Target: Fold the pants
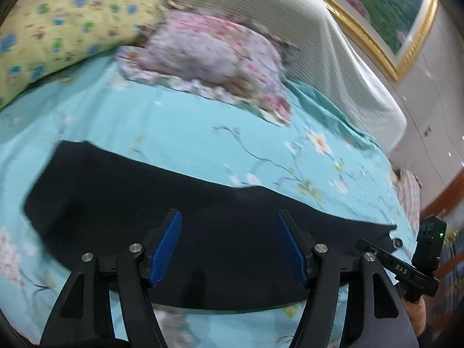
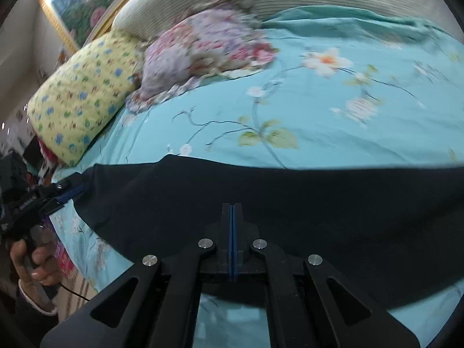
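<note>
Black pants (image 1: 174, 203) lie spread flat across the light blue flowered bedsheet (image 1: 203, 133), running left to right. My left gripper (image 1: 229, 217) is open, its blue pads (image 1: 168, 246) wide apart just above the pants. In the right wrist view the pants (image 2: 319, 203) fill the lower middle. My right gripper (image 2: 231, 207) is shut with its pads pressed together, over the dark cloth; no fabric shows between the pads. The right gripper also shows at the far right of the left wrist view (image 1: 400, 266), and the left gripper at the left of the right wrist view (image 2: 58, 194).
A yellow flowered pillow (image 1: 58, 20) and a pink flowered pillow (image 1: 208, 49) lie at the head of the bed, against a white ribbed headboard (image 1: 319, 29). A gold-framed painting (image 1: 391, 8) hangs on the wall. The bed's edge is on my near side.
</note>
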A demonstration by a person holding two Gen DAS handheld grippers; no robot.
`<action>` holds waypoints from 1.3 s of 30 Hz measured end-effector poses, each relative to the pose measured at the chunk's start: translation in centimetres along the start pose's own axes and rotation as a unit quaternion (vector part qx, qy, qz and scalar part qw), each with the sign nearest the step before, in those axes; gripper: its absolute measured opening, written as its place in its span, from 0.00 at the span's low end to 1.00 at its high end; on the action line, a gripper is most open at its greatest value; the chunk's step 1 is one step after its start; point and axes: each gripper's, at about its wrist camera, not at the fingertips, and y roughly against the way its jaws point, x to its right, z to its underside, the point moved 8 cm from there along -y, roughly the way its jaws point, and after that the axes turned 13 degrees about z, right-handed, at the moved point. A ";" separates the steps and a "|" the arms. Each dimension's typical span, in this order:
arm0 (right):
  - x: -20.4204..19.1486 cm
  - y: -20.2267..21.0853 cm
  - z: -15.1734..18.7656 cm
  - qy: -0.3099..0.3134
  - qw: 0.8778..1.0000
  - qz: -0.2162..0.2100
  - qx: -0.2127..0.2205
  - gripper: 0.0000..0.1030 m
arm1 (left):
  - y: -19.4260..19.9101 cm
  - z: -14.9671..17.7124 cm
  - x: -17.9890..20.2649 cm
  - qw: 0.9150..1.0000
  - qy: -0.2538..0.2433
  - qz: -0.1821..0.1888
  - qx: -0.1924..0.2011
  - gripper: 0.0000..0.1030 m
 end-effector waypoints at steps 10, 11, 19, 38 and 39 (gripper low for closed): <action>7.6 5.6 3.4 -0.090 0.994 0.042 0.047 0.65 | -5.2 1.1 6.7 0.996 -0.059 0.040 -0.055 0.67; 8.1 5.8 3.6 -0.095 0.993 0.046 0.048 0.65 | -5.6 1.1 7.3 0.995 -0.066 0.043 -0.060 0.68; 14.0 8.0 4.7 -0.161 0.981 0.085 0.065 0.65 | -8.8 1.9 12.0 0.987 -0.108 0.066 -0.097 0.71; 20.1 9.1 6.8 -0.283 0.952 0.091 0.078 0.65 | -13.3 3.5 17.4 0.974 -0.159 0.077 -0.144 0.73; 20.3 9.2 6.7 -0.287 0.950 0.093 0.084 0.65 | -13.4 3.6 17.4 0.974 -0.159 0.077 -0.146 0.73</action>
